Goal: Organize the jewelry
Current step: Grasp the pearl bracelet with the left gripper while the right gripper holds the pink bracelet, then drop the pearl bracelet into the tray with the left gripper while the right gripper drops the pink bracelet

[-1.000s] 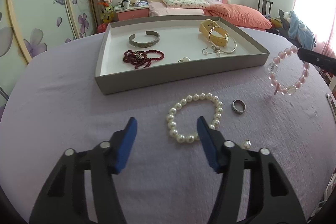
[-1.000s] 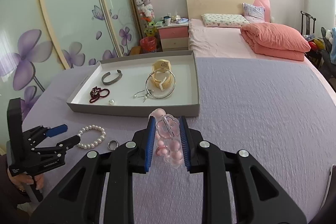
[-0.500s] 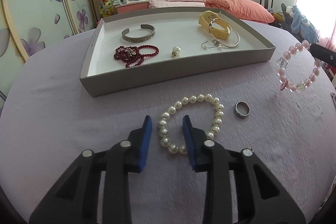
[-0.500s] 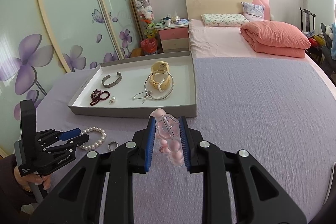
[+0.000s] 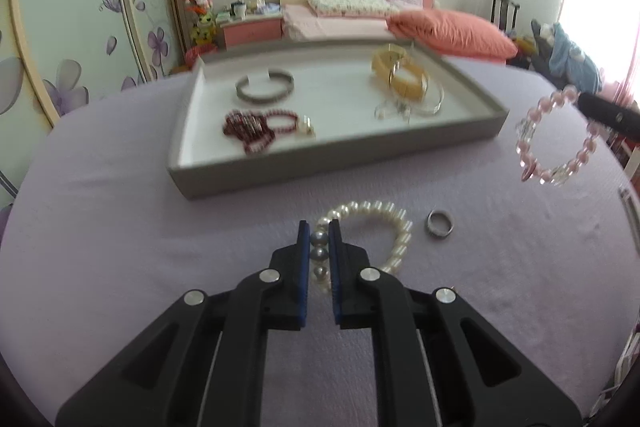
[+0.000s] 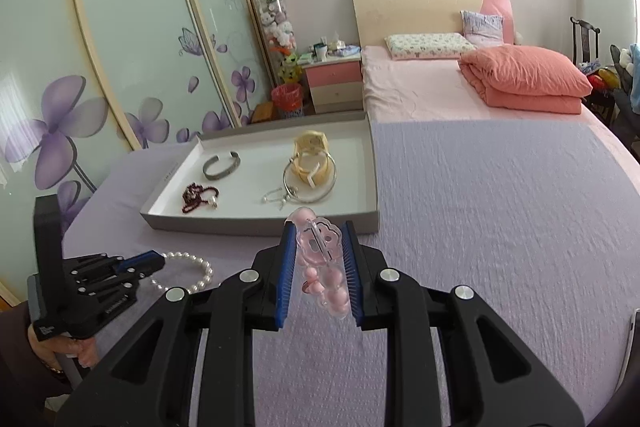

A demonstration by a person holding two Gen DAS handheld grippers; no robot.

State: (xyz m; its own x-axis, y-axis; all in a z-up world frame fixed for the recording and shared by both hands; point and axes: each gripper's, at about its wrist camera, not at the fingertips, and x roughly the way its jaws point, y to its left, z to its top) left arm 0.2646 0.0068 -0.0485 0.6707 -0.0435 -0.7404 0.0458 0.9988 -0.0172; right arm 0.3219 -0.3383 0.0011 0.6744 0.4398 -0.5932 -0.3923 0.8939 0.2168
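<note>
My left gripper (image 5: 319, 233) is shut on the near side of a white pearl bracelet (image 5: 394, 227) that lies on the purple cloth; both also show in the right wrist view, gripper (image 6: 154, 261) and bracelet (image 6: 200, 267). My right gripper (image 6: 319, 235) is shut on a pink bead bracelet (image 6: 320, 247) and holds it in the air right of the tray; the bracelet hangs at the right of the left wrist view (image 5: 560, 139). A silver ring (image 5: 440, 223) lies right of the pearls. The grey tray (image 5: 340, 163) stands beyond.
The tray (image 6: 256, 225) holds a silver cuff (image 5: 264, 89), a dark red bead strand (image 5: 252, 127), a yellow watch (image 5: 400, 75), a thin silver bangle (image 5: 416, 107) and a pearl earring (image 5: 306, 125). A bed and wardrobe doors stand behind.
My left gripper has moved forward and shut on the near side of the pearl bracelet. My right gripper has lifted the pink bracelet slightly and stayed shut.
</note>
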